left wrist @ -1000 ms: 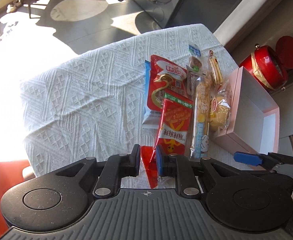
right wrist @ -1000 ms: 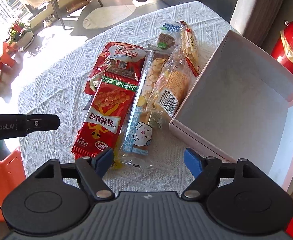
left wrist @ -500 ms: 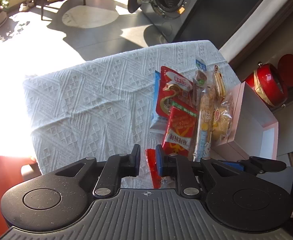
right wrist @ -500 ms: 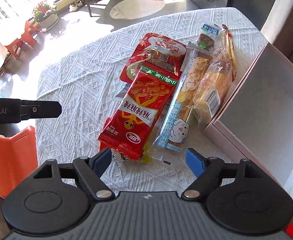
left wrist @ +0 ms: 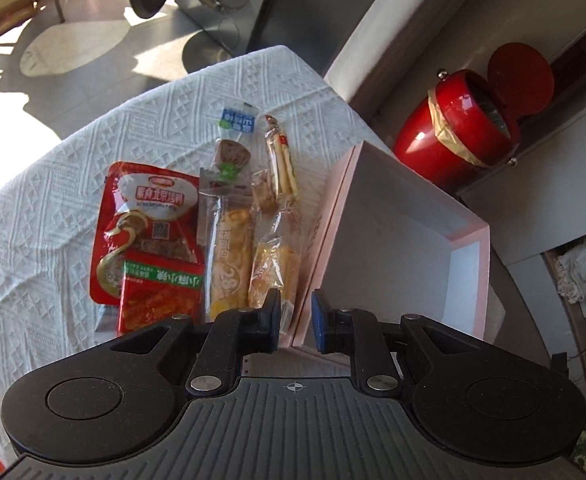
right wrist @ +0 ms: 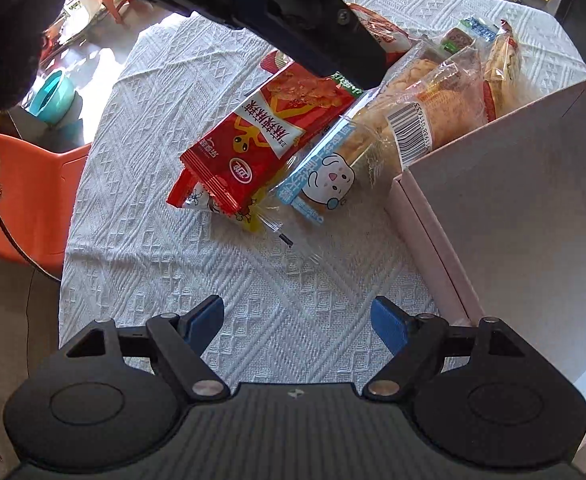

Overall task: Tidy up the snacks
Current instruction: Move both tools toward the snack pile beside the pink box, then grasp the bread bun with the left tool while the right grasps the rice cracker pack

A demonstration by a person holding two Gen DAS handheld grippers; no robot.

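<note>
Listing from the near edge outward:

1. Right hand-held gripper [right wrist: 297, 320]. Blue-padded jaws are spread wide and nothing is held. It is poised over the white diamond-textured tablecloth [right wrist: 253, 300], short of the snack pile.

2. Left hand-held gripper [left wrist: 296, 322]. Jaws are parted by a narrow gap and nothing is seen between them. They are aimed at the near corner of the open pink cardboard box with white interior [left wrist: 325, 240].

3. Red foil packet with yellow lettering [right wrist: 269, 136]. It is laid on top of the pile, nearest the right gripper, ahead and slightly left. It is judged light, crinkly and slippery, with brittle contents. A pinch on the flat crimped end seal is advised rather than on the filled middle.

4. Long clear packet with a blue rabbit-printed end [right wrist: 325, 176]. It is placed just right of the red packet and touching it. It is judged light and crushable, and is best taken by the printed end.

5. Clear bread wrapper with a barcode label [right wrist: 433, 120]. It is pressed against the box's outer wall. The contents are judged soft, so a light grip on loose film is advised.

6. Red pouch with a white label panel [left wrist: 149, 216]. It is partly covered by the red foil packet. It is judged flat and floppy.

7. Small clear pack with a blue header [left wrist: 235, 136] and thin stick-shaped pack [left wrist: 281, 160]. Both are set farthest off and are judged very light.

The box is seen empty, so all snacks are judged still to be sorted.
</note>
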